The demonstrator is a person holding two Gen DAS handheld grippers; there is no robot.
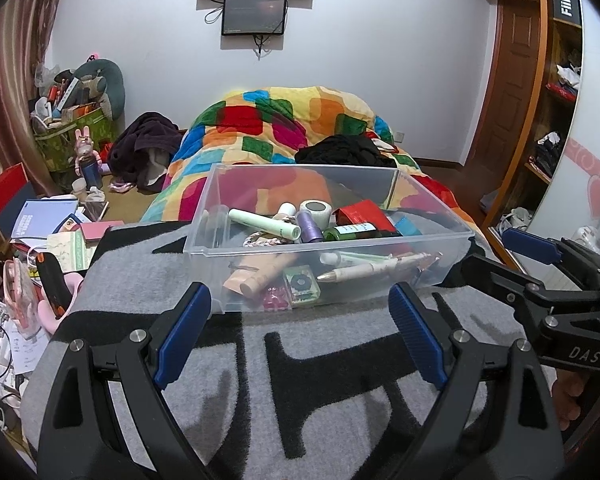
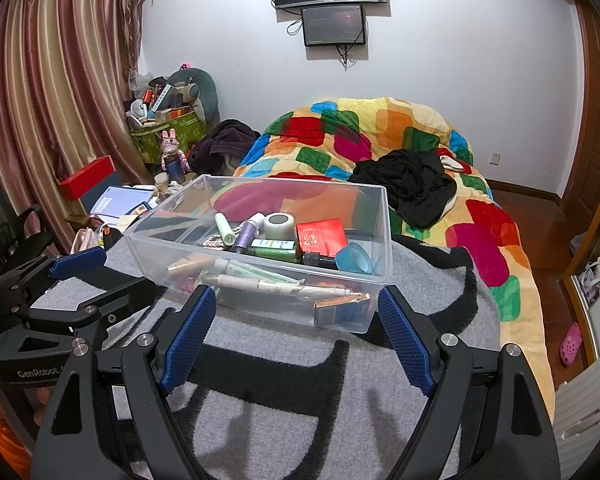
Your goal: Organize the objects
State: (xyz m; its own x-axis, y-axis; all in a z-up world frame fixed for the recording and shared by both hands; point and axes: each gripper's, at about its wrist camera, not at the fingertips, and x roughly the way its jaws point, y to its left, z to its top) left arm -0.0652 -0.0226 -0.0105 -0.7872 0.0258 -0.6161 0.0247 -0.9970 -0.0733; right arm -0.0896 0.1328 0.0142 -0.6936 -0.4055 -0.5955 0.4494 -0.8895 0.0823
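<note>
A clear plastic bin (image 1: 204, 216) (image 2: 384, 236) sits on a grey and black blanket (image 1: 228, 384) (image 2: 284, 392). It holds several small items: a pale green tube (image 1: 265, 224) (image 2: 225, 229), a purple bottle (image 1: 310, 227) (image 2: 245, 235), a white tape roll (image 1: 316, 210) (image 2: 279, 225), a red packet (image 1: 364, 216) (image 2: 321, 236), a dark green bottle (image 1: 352, 233) (image 2: 276, 251), a cream pen (image 1: 376, 269). My left gripper (image 1: 300, 300) is open and empty just before the bin. My right gripper (image 2: 296, 304) is open and empty, also before the bin.
A colourful quilt (image 1: 284, 120) (image 2: 380, 128) with black clothing (image 1: 340, 151) (image 2: 412, 184) lies behind the bin. Books, papers and a red box (image 1: 2, 194) clutter the left. A wardrobe (image 1: 556, 92) stands right. Each gripper shows in the other's view (image 1: 540, 264) (image 2: 60, 280).
</note>
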